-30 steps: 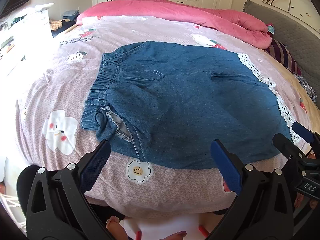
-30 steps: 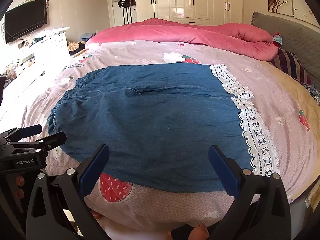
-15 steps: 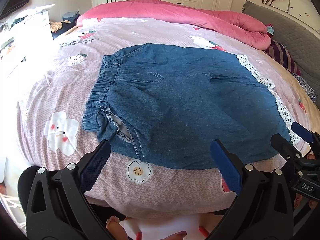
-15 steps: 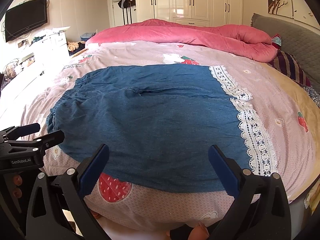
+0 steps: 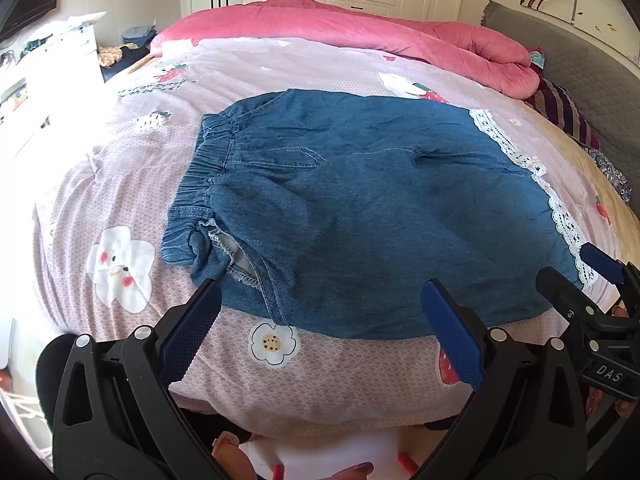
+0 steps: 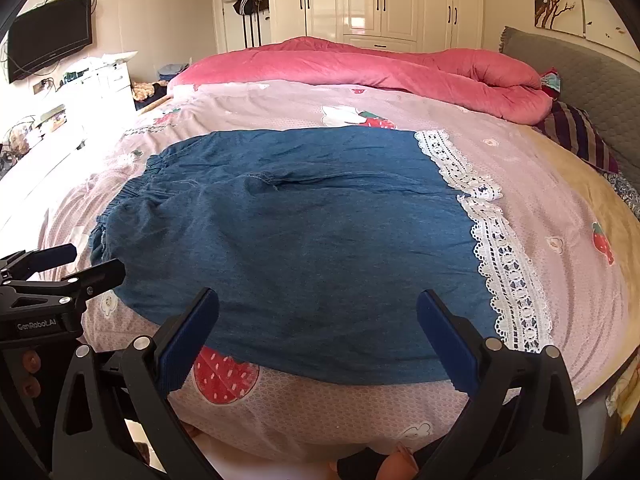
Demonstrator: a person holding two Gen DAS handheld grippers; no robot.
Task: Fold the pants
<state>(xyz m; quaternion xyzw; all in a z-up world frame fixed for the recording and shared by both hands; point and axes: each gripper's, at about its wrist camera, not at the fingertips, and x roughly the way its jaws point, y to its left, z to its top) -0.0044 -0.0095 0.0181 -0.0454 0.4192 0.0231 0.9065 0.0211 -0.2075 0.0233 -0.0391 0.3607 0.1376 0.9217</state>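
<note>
Left wrist view
Pants: denim pants (image 5: 360,216) lie spread flat on the bed (image 5: 120,168), on a pink printed sheet. The elastic waistband (image 5: 204,172) is to the left, bunched, with a pocket lining turned out at its near corner. The white lace hem (image 5: 560,208) is to the right.
Bedding: a rolled pink quilt (image 5: 360,28) lies along the far side of the bed, well apart from the pants. A striped pillow (image 5: 568,116) rests at the grey headboard on the right.
Left gripper: left gripper (image 5: 320,320) hovers over the near edge of the bed, jaws spread wide, blue pads bare. They hold nothing. The near hem of the pants lies between the two pads in this view; whether they touch it cannot be told.
Right gripper: right gripper (image 5: 592,276) is seen at the right margin, near the lace corner, jaws released.

Right wrist view
Pants: the same denim pants (image 6: 312,240) fill the middle of the bed, lace hem (image 6: 492,248) to the right, waistband to the left.
Right gripper: right gripper (image 6: 316,328) sits at the near bed edge, jaws wide apart and empty, pads over the near denim edge and a strawberry print (image 6: 224,376).
Left gripper: left gripper (image 6: 76,264) shows at the left margin beside the waistband end, jaws parted, nothing between them.
Room: white wardrobe (image 6: 380,0) and wall television (image 6: 48,44) stand beyond the bed.
</note>
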